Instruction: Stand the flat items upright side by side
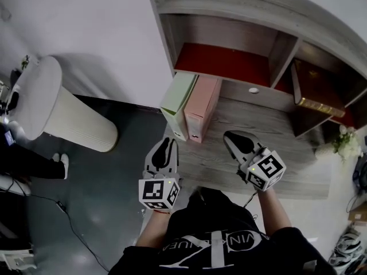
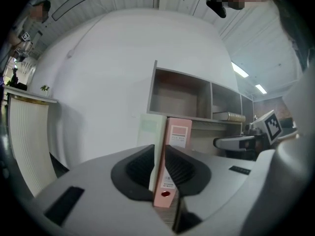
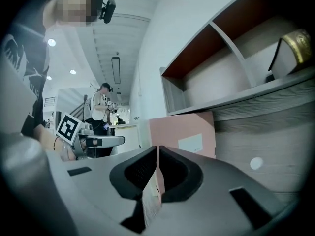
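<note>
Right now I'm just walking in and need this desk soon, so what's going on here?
A person holds a gripper in each hand over the wooden desk. A light green binder and a pink binder stand upright, side by side, near the desk's left edge. Neither gripper holds anything: the left gripper has its jaws nearly together, the right gripper has them shut, and both are clear of the binders. The standing-up looks done.

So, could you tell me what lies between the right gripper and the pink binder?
Nothing: in the head view, only bare desk top separates the right gripper from the upright pink binder.
</note>
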`<state>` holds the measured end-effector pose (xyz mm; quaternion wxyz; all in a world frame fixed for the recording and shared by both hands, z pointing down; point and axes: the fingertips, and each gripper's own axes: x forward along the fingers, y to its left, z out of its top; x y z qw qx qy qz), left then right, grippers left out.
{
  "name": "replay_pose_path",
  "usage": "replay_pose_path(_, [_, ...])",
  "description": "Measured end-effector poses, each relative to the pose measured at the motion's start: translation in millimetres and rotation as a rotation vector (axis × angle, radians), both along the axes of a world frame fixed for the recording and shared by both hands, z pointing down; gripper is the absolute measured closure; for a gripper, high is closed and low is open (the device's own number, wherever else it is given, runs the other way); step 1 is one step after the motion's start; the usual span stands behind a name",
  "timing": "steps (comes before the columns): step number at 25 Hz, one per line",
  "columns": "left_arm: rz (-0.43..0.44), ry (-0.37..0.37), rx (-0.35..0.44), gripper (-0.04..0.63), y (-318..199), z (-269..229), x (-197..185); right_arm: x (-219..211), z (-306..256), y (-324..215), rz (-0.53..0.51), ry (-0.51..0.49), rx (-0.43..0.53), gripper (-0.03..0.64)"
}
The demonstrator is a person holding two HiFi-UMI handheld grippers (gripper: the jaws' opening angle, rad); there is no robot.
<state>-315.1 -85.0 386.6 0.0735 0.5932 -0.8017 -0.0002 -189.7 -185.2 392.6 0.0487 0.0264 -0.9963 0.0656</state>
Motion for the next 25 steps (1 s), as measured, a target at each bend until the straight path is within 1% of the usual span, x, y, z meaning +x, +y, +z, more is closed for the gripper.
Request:
replay_pose_path(6, [-0.042, -0.025, 0.044, 0.561, 15.4, -25.7, -9.3, 4.8, -17.0, 2.1, -0.004, -0.032, 0.018, 0.603])
replay_pose_path(10, [-0.057, -0.049, 0.067, 0.569, 22.1, -40.1, -13.4, 7.3, -27.0, 2.4, -0.006, -0.052, 0.03, 0.606])
replay_pose_path(17, [-0.094, -0.041, 0.094, 0.581, 35.1, -52.5, -22.2, 7.3, -41.3, 5.0, -0.011, -0.073, 0.049, 0.606])
replay_pose_path(25, [-0.128, -0.033, 0.1, 0.588, 45.4, -57.9, -35.2, 1.8, -44.7, 13.1, -0.026, -0.081, 0.055, 0.606])
